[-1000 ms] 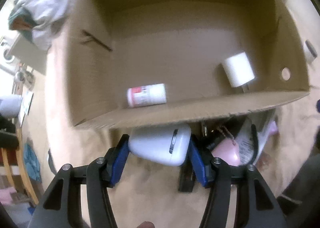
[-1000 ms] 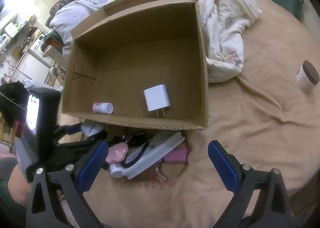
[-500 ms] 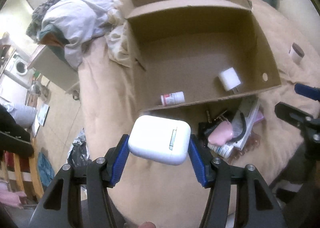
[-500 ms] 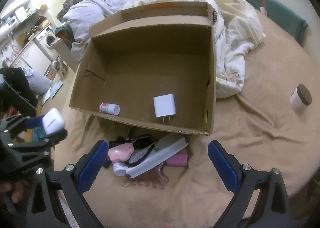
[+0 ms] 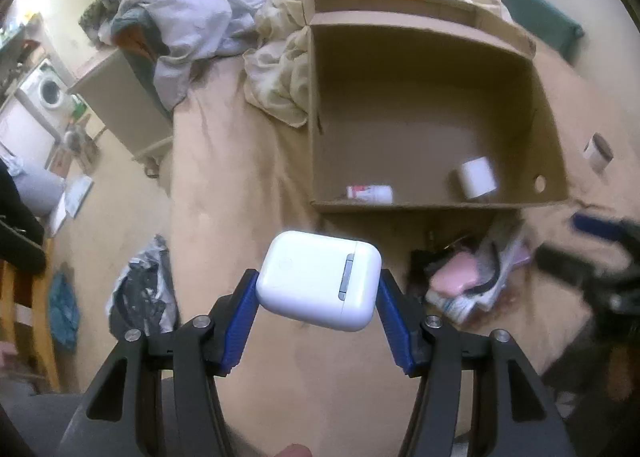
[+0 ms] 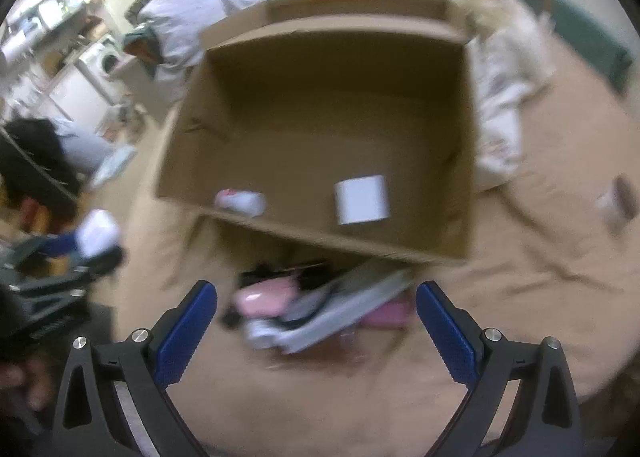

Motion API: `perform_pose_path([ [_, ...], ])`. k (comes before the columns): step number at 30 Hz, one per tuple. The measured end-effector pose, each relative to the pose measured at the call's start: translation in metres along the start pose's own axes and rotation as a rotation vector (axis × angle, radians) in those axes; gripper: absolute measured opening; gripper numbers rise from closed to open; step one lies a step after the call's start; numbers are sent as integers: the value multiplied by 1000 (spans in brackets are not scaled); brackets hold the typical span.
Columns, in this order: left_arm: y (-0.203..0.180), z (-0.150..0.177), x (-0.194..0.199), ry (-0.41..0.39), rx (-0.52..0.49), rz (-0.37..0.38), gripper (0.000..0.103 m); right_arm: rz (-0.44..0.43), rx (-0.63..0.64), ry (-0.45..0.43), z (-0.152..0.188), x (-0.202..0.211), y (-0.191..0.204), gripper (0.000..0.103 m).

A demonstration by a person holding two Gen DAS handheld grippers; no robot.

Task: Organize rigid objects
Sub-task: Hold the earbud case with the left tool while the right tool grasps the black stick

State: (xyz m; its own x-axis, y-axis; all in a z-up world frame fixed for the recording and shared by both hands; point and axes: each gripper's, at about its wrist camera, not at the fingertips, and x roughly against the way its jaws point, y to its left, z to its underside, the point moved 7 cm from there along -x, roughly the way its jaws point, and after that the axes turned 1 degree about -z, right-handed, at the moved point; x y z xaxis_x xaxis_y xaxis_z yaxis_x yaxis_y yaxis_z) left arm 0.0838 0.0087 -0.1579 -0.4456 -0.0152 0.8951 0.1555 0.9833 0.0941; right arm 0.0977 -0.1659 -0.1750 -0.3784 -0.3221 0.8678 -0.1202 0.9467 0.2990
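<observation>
My left gripper (image 5: 318, 289) is shut on a white earbud case (image 5: 318, 280) and holds it in the air, near and left of the open cardboard box (image 5: 436, 203). The box holds a small white bottle with a red label (image 5: 370, 193) and a white charger plug (image 5: 476, 177). A pile of small items with a pink case (image 5: 454, 283) lies in front of the box. My right gripper (image 6: 316, 321) is open and empty, hovering over that pile (image 6: 320, 309). The left gripper with the white case shows at the left of the right wrist view (image 6: 96, 235).
Crumpled white bedding (image 5: 280, 89) lies behind and left of the box on the tan bedspread (image 5: 224, 193). A small brown-lidded jar (image 5: 598, 147) stands right of the box. A black plastic bag (image 5: 140, 297) and a washing machine (image 5: 48, 91) are off the bed's left edge.
My left gripper has lifted the earbud case up and back from the box front, leftwards. My right gripper has moved closer to the pile; its view is blurred by motion.
</observation>
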Motion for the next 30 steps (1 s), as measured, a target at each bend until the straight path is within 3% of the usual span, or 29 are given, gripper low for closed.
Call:
perform_pose_path([
  [3,2,-6,5,-18,3,-12,54,-75,-17,55,1,-8,16,99],
  [4,3,-7,5,-13,16,-1,54,-117,-20,83,2,-12,23,87],
  [6,5,-8,5,1,35,24,54,-187,-42,143,4,-21,36,77],
  [8,10,-10,9,-13,52,20,54,-281,-103,206,8,-34,48,49],
  [10,16,-11,12,-22,72,10,54,-351,-184,281,14,-52,56,38],
  [11,20,-11,11,-17,92,20,54,-365,-201,308,16,-60,59,38],
  [16,30,-7,6,13,158,64,54,-247,-263,364,30,-96,61,38],
  [23,27,-6,7,14,157,75,54,-23,-314,378,47,-128,55,37],
  [27,25,-7,6,20,154,82,54,42,-256,346,42,-141,62,34],
  [30,23,-5,3,33,156,91,54,40,-224,327,39,-143,68,28],
])
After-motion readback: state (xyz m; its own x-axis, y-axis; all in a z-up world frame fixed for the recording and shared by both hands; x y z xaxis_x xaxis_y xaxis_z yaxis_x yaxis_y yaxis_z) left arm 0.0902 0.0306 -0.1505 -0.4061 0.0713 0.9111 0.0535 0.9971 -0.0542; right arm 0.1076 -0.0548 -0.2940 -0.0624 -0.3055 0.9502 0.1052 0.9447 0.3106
